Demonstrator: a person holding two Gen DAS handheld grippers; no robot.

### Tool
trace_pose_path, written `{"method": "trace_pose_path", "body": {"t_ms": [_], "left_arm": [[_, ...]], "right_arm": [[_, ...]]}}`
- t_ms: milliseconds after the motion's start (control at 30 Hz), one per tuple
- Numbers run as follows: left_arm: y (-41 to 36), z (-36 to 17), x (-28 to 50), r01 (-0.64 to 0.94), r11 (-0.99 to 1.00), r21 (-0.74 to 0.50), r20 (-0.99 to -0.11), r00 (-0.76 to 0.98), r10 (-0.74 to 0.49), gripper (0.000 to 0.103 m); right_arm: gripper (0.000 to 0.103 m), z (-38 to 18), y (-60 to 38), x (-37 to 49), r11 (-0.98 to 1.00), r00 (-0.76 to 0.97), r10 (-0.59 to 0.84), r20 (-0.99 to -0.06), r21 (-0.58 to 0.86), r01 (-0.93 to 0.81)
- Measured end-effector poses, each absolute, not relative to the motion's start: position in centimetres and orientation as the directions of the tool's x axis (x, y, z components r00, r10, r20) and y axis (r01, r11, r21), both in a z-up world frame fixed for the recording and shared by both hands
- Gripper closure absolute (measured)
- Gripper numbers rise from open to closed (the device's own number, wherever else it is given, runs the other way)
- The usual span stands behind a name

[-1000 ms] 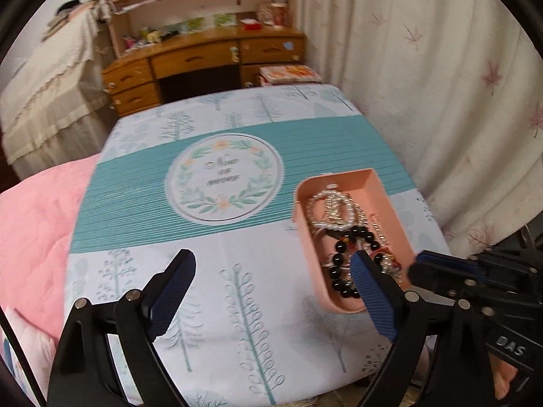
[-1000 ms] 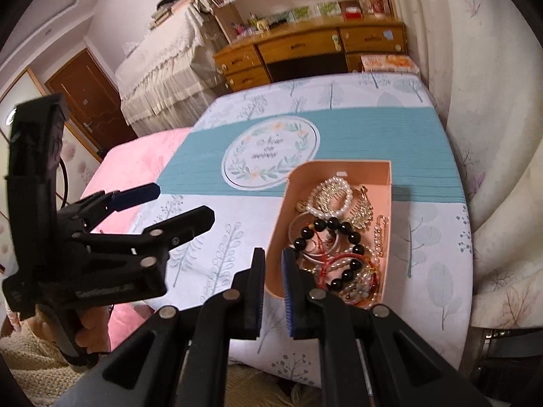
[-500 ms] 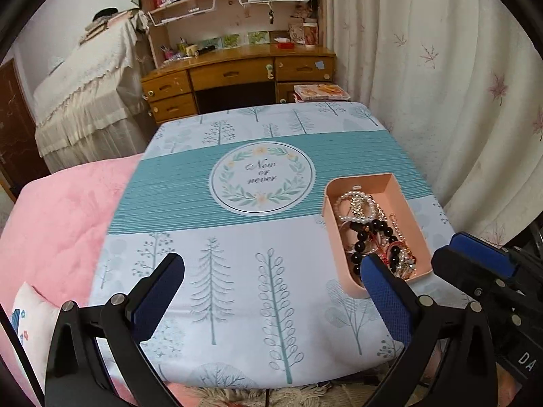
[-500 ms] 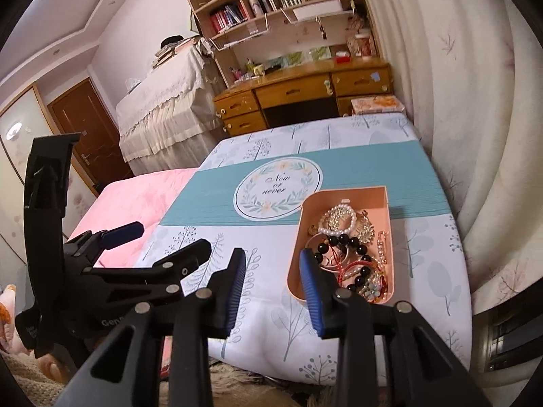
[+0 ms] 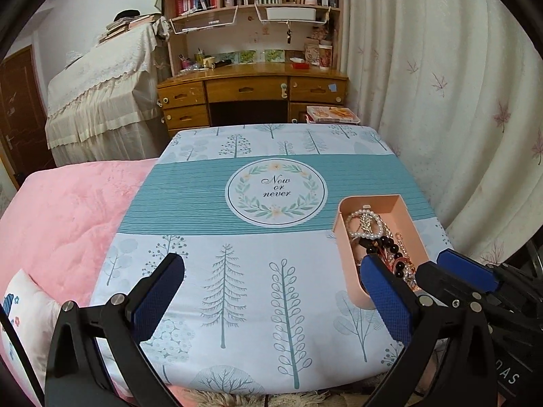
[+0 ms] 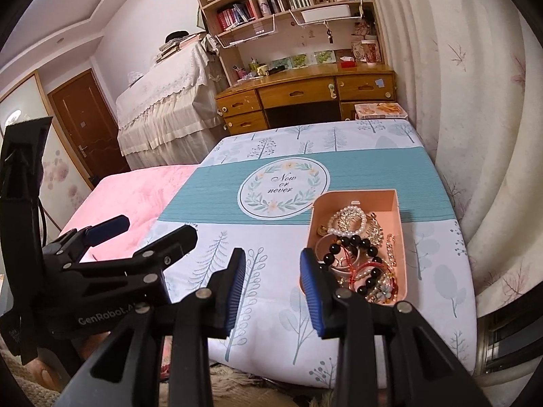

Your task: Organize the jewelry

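Both tongs pulled back from jewelry tray; right tongs spread wider.

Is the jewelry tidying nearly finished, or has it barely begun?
It looks either finished or not started; the pictures alone can't settle which. Every piece in view, such as the pearl bracelet and black bead bracelet, lies in a tangled heap inside the pink tray. Nothing is in hand: the left claw and right claw both hang open and empty. If sorting is meant, untangling remains.
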State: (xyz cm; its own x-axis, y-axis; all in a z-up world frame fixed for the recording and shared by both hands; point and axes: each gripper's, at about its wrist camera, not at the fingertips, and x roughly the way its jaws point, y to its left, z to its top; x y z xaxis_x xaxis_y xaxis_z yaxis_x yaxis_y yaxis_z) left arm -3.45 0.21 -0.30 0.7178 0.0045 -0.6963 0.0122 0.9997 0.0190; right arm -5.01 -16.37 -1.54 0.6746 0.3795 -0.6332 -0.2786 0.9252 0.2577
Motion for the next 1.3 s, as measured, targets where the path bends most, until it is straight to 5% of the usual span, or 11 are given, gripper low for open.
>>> {"method": "trace_pose_path", "body": {"t_ms": [1300], "left_arm": [[1.2, -0.7, -2.4, 0.005, 1.0, 0.013, -0.699, 0.715, 0.006, 0.001]], "right_arm": [[0.069, -2.4, -15.0, -4.3, 0.922, 0.66, 0.386, -0.645, 0.27, -0.276]]}}
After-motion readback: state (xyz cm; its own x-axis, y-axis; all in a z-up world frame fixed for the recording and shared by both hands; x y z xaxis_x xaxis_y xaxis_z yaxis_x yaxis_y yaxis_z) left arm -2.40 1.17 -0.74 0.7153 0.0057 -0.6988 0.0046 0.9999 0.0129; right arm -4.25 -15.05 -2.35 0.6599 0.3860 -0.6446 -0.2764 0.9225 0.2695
